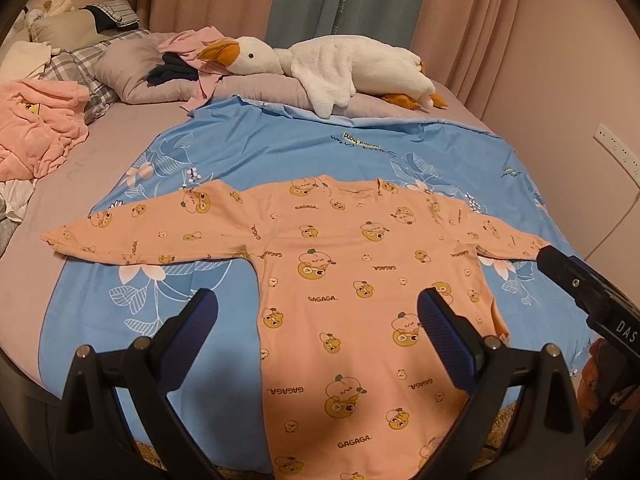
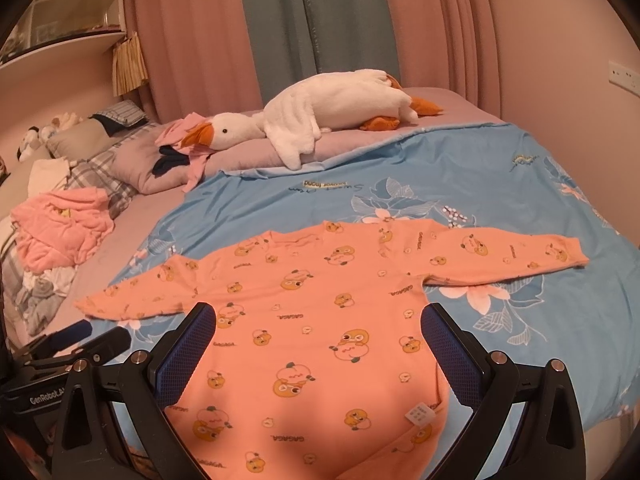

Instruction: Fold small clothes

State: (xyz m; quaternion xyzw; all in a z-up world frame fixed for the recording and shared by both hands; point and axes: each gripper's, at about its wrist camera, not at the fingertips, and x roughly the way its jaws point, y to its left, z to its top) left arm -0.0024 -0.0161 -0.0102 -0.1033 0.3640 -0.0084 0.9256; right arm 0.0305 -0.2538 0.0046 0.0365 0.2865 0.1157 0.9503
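Note:
A small orange long-sleeved shirt point(image 1: 360, 280) printed with cartoon bears lies flat on the blue floral sheet point(image 1: 360, 148), both sleeves spread out, collar toward the far side. It also shows in the right wrist view point(image 2: 320, 320), with a white label near its hem. My left gripper point(image 1: 318, 316) is open and empty, hovering above the shirt's lower left part. My right gripper point(image 2: 320, 332) is open and empty above the shirt's lower middle. The right gripper's body point(image 1: 592, 292) shows at the right edge of the left wrist view, near the right sleeve's cuff.
A white plush goose point(image 1: 332, 68) lies across the far side of the bed. A crumpled pink garment point(image 1: 40, 124) and a pile of clothes and pillows point(image 1: 132, 72) sit at the left. Curtains point(image 2: 312, 20) hang behind the bed.

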